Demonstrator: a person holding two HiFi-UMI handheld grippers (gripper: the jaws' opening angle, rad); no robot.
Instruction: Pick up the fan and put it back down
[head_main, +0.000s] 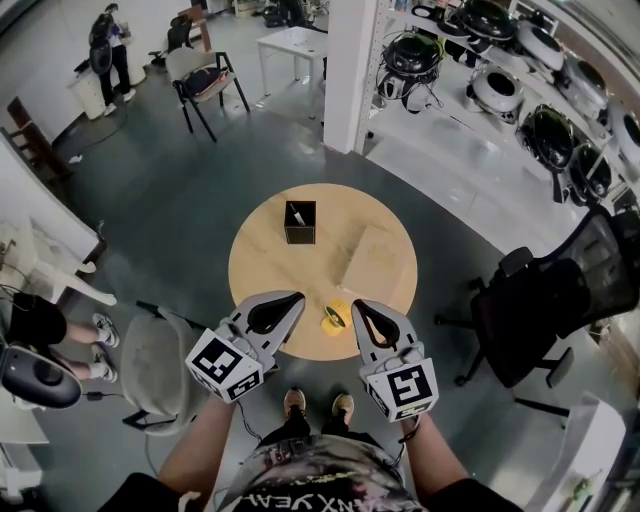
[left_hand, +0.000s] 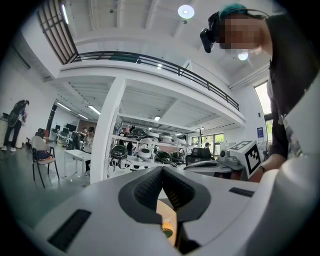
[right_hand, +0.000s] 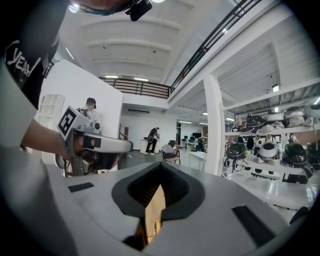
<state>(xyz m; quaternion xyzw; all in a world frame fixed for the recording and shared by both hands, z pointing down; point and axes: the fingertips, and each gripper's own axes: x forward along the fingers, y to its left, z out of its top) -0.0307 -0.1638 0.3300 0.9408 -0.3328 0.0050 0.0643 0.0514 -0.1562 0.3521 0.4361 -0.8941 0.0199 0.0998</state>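
A small yellow fan (head_main: 335, 317) lies on the near edge of a round wooden table (head_main: 260, 250), between my two grippers and touched by neither. My left gripper (head_main: 297, 297) hangs just left of it, shut and holding nothing. My right gripper (head_main: 358, 305) hangs just right of it, also shut and holding nothing. In the left gripper view the jaws (left_hand: 162, 170) meet at the tips, and a bit of the yellow fan (left_hand: 166, 230) shows through the gap below them. The right gripper view shows its jaws (right_hand: 161, 165) closed, with only tabletop behind them.
A black open box (head_main: 300, 222) stands at the table's far side, and a flat tan sheet (head_main: 375, 262) lies at its right. A black office chair (head_main: 545, 310) is to the right, a grey chair (head_main: 155, 370) to the left, and a white pillar (head_main: 350, 70) beyond.
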